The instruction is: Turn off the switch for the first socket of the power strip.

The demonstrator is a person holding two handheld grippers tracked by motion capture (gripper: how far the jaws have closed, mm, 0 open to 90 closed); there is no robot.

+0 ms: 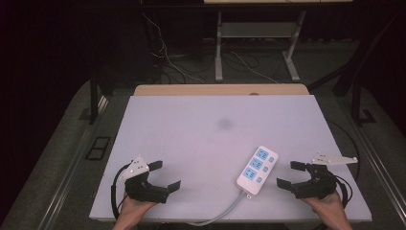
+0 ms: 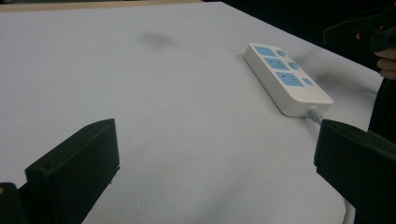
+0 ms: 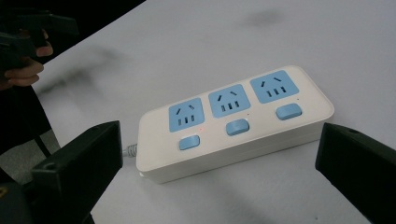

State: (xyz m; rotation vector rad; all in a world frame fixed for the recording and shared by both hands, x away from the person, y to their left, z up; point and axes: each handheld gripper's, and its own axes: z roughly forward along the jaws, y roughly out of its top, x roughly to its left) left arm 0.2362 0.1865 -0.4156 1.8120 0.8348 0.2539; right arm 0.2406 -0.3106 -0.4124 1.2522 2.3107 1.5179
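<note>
both hand-held grippers, left (image 1: pixel 164 175) and right (image 1: pixel 289 174), gape wide, flanking the white three-socket plastic power strip (image 1: pixel 257 169), probably awaiting a grasp.

A power strip (image 1: pixel 257 169) lies flat on the table (image 1: pixel 191 143), in the near right part of it, set at a slant so that its far end points away and to the right. Its cord (image 1: pixel 225 211) leaves the near end and runs toward the table's near edge. The left gripper (image 1: pixel 165 175) sits over the near left corner, well apart from the strip. The right gripper (image 1: pixel 289 175) sits just to the right of the strip, near it but not touching. A faint smudge (image 1: pixel 224 123) lies on the table behind the strip, toward the middle. Beyond the far edge, a desk frame (image 1: pixel 258 43) stands on the floor with cables (image 1: pixel 167 57) to its left.
</note>
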